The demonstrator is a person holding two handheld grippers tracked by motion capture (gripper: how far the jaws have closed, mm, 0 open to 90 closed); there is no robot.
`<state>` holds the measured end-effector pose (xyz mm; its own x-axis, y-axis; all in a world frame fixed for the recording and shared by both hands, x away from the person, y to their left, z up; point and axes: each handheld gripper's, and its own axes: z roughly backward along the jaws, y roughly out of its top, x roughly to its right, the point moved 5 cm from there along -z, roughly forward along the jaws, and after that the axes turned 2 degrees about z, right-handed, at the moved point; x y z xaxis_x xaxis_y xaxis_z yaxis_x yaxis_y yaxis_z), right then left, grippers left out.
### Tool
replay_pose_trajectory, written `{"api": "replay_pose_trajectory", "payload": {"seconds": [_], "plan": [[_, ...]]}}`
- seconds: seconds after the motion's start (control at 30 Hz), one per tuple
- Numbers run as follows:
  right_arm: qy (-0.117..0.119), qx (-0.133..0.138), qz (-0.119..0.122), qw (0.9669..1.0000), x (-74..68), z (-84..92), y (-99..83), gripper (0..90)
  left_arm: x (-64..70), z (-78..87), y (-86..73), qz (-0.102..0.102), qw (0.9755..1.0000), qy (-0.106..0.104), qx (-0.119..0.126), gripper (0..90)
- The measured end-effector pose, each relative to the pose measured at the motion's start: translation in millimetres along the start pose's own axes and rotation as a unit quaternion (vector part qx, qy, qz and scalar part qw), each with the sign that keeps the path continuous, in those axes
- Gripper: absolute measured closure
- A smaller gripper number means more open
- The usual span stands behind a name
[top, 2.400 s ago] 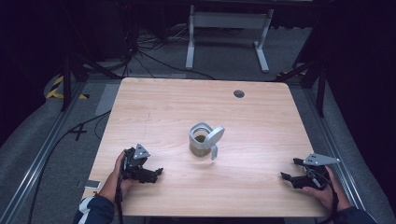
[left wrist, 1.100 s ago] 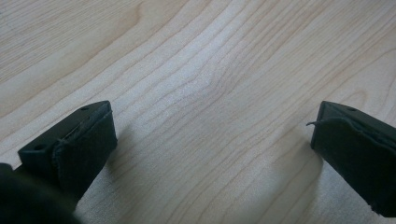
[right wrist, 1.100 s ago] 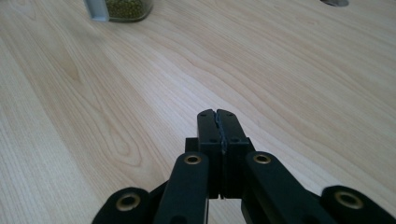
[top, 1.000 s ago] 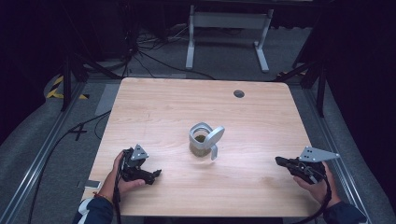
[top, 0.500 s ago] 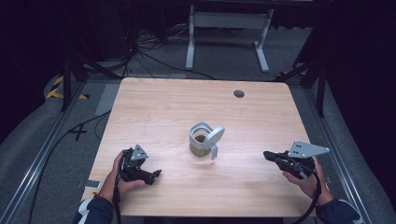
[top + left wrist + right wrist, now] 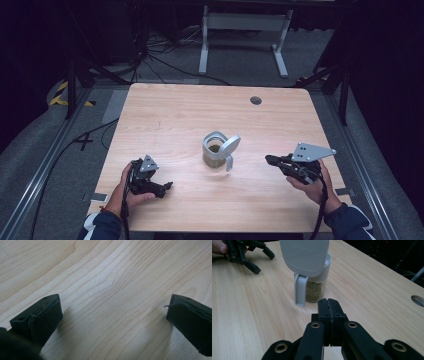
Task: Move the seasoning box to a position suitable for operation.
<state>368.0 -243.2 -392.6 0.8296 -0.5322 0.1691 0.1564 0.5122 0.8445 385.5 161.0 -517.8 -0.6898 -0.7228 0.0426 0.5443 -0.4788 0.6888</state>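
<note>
Apparently an approach: the right claw (image 6: pixel 329 305), pressed closed and empty, points at the open-lidded jar (image 6: pixel 216 150) mid-worktop; the left claw (image 6: pixel 113 312) rests wide. Next, it must open.

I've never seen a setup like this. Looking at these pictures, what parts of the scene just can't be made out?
- Raised wording on the pale grey flip-up lid of the small clear container of greenish grains: too faint to read in the right gripper view.
- Fill level: the hanging lid latch covers part of the wall.
- The dark round hole in the wooden table: cut by the right edge.
- Left gripper: its body lies below the frame.
</note>
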Motion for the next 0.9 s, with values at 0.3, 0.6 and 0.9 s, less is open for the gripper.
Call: {"api": "replay_pose_trajectory", "payload": {"seconds": [0.3,0.6,0.9], "plan": [[0.019,0.006,0.016,0.9997,-11.0,-21.1,22.7,90.0,0.0,0.0,0.0,0.000,1.0000,0.000,0.000,0.5],[0.033,0.011,0.036,0.9988,-24.1,-37.9,44.1,90.0,0.0,0.2,0.0,0.000,1.0000,0.000,-0.001,0.5],[0.041,0.014,0.041,0.9982,-29.8,-45.9,54.7,90.0,0.0,0.2,0.0,0.000,1.0000,0.000,-0.001,0.5]]}}
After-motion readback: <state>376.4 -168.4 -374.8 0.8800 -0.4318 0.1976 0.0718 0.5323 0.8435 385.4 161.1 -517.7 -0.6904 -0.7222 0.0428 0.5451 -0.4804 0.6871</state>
